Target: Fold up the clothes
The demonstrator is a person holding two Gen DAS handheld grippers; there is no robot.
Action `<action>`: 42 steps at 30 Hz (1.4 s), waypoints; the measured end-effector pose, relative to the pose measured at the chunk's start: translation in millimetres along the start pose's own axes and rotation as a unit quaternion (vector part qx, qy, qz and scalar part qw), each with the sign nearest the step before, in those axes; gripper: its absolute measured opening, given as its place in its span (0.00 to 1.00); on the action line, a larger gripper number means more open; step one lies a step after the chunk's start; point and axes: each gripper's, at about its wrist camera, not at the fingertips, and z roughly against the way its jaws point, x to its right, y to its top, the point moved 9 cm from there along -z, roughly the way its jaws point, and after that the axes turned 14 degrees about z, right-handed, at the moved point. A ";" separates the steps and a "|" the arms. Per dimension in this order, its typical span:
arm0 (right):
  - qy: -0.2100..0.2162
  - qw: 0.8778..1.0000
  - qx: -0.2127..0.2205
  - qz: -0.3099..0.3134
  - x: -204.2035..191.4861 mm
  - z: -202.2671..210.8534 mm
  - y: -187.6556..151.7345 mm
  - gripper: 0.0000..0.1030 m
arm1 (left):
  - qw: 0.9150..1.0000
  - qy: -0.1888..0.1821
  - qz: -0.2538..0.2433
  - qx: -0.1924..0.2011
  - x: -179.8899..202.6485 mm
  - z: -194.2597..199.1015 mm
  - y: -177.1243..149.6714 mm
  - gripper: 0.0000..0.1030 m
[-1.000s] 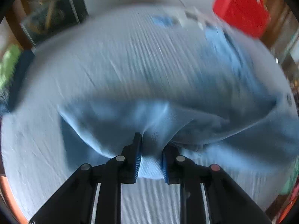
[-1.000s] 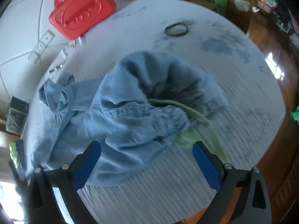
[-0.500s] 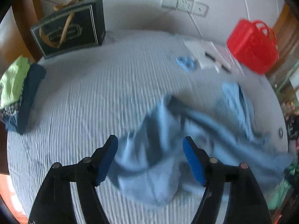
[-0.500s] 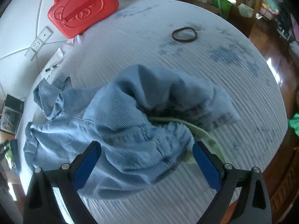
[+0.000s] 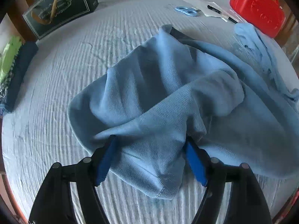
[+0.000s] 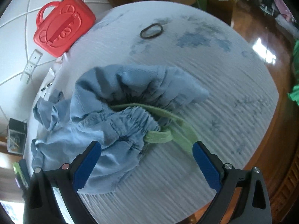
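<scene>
Moved: left gripper let go of the blue trousers and sank onto them.
Left jaws: opening, cloth bunched between, perhaps brushing the pads.
Right gripper: jaws wide apart, waistband between, untouched.

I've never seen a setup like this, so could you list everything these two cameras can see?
blue trousers: one, light blue, crumpled mid-table, gathered waistband nearest the right gripper
green drawstring: one, pale green, trailing from the waistband
tablecloth: one, pale striped, covering the round table
red case: one, red, at the table's far edge by the wall
hair tie: one, dark, alone on the cloth
dark box: one, with gold ribbon, far edge
scissors: one pair, blue handles, beside papers
folded clothes: a stack, green and navy, table edge
left gripper: jaws opening, trouser cloth between them
right gripper: jaws wide, over the waistband
</scene>
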 end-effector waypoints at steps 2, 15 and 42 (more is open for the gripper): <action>0.010 1.000 -0.004 0.008 -9.4 -10.0 0.0 0.97 | 1.000 -0.005 0.006 -0.020 -3.1 -3.5 1.5 0.84; -0.033 0.987 0.072 0.143 -71.2 52.6 57.0 0.28 | 0.981 -0.066 0.163 0.083 -107.1 142.8 72.6 0.04; -0.081 0.992 -0.027 0.095 21.0 62.4 20.9 0.86 | 0.992 -0.051 0.118 -0.012 -97.3 87.0 56.5 0.85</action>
